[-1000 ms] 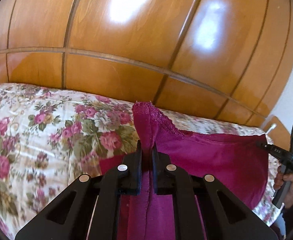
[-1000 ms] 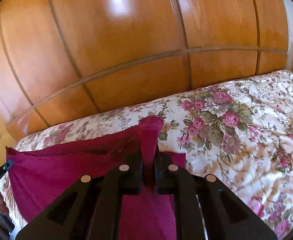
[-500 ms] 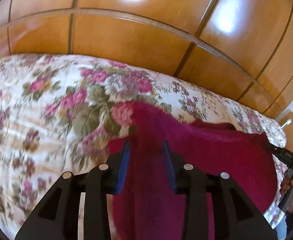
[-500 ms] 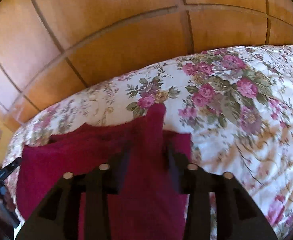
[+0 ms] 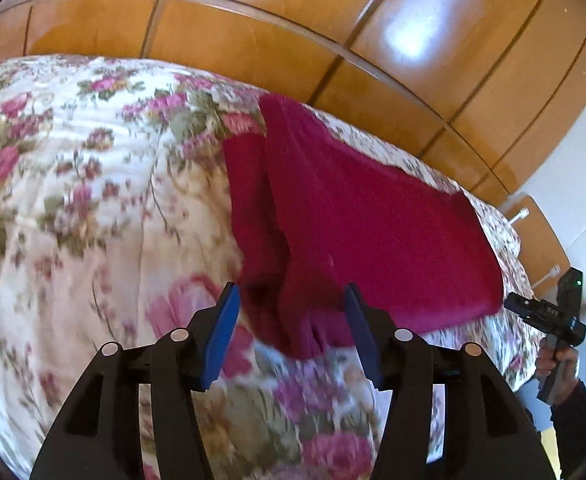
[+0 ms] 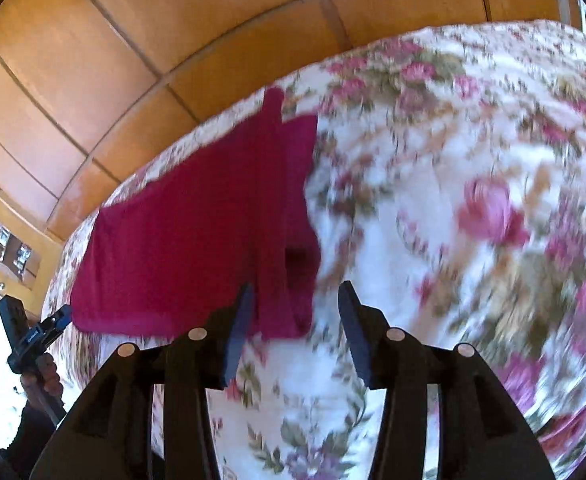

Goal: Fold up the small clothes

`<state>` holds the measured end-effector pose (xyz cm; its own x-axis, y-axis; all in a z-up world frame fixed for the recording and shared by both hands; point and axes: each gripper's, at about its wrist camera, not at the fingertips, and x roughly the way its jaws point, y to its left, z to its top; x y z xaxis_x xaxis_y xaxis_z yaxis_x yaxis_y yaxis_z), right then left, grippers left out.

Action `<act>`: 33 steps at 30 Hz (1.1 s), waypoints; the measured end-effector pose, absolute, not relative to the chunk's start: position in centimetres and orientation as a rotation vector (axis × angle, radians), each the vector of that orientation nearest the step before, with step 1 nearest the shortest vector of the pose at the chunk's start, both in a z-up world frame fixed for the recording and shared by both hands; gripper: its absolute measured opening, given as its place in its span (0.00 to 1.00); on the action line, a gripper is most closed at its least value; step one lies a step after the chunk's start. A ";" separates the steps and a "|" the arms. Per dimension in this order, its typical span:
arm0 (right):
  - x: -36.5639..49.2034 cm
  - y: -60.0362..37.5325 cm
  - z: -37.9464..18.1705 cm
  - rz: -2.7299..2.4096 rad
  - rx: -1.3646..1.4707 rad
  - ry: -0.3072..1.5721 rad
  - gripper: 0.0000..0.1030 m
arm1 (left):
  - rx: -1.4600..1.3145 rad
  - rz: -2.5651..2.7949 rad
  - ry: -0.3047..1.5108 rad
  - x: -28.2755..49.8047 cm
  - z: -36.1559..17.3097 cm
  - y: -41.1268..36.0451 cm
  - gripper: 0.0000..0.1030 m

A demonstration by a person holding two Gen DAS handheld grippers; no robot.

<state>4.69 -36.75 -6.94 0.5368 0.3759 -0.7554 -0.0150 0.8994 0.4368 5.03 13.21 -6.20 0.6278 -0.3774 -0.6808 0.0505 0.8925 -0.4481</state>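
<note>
A home bedroom, a bed under a flowered bedspread, glossy wooden wardrobe doors behind the bed

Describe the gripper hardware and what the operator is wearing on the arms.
Both match: the left gripper and right gripper have black plastic triangulated finger frames with silver rivets and blue pads. Seen from the side, each is a black pistol-style handle with white lettering; a green LED shows on one. The dark knit sleeve is long.

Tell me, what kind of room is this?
Most likely a bedroom. There is a bed with a flowery cover, a dark red garment laid out on it, and a big shiny wooden wardrobe right behind it.
</note>
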 end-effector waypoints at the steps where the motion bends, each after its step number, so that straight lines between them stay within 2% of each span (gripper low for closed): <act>1: 4.5 -36.5 -7.4 0.237 0.399 0.987 0.39 | -0.415 -0.263 0.871 4.8 -6.4 12.9 0.51; 2: 4.6 -36.2 -7.7 0.237 0.395 0.993 0.36 | -0.411 -0.268 0.877 4.7 -6.6 12.6 0.51; 4: 5.1 -35.8 -8.3 0.241 0.386 1.007 0.10 | -0.399 -0.270 0.878 4.6 -6.8 12.2 0.51; 8: 4.5 -35.7 -6.4 0.225 0.339 0.954 0.08 | -0.351 -0.290 0.897 5.3 -6.6 11.7 0.08; 12: 3.5 -36.2 -4.5 0.201 0.301 0.895 0.07 | -0.289 -0.281 0.902 5.4 -5.9 11.8 0.07; 17: 4.4 -35.8 -9.8 0.126 0.270 1.016 0.06 | -0.274 -0.249 0.953 4.9 -7.8 11.9 0.06; 21: 3.9 -36.1 -9.2 0.119 0.301 0.989 0.09 | -0.369 -0.235 0.916 3.6 -7.1 13.3 0.07; 23: 3.7 -36.1 -8.5 0.101 0.278 0.983 0.23 | -0.417 -0.218 0.904 3.0 -6.8 14.3 0.07; 24: 3.5 -36.1 -7.9 0.082 0.268 0.968 0.35 | -0.441 -0.211 0.896 2.7 -6.7 14.9 0.07; 26: 3.0 -35.9 -6.4 0.069 0.256 0.925 0.37 | -0.476 -0.201 0.877 2.0 -6.4 15.6 0.07; 28: 2.6 -35.0 -4.8 0.062 0.237 0.880 0.51 | -0.484 -0.199 0.858 1.3 -6.1 15.8 0.08; 31: 3.5 -32.4 -3.3 0.108 0.203 0.836 0.56 | -0.488 -0.201 0.840 1.1 -5.9 15.6 0.51; 33: 4.4 -30.3 -3.0 0.139 0.173 0.820 0.60 | -0.488 -0.205 0.832 1.4 -5.9 15.0 0.53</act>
<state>4.37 -30.32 -3.01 0.6742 0.1897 -0.7138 -0.0564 0.9768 0.2064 1.41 15.00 -5.93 0.6615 -0.3605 -0.6577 -0.0139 0.8709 -0.4913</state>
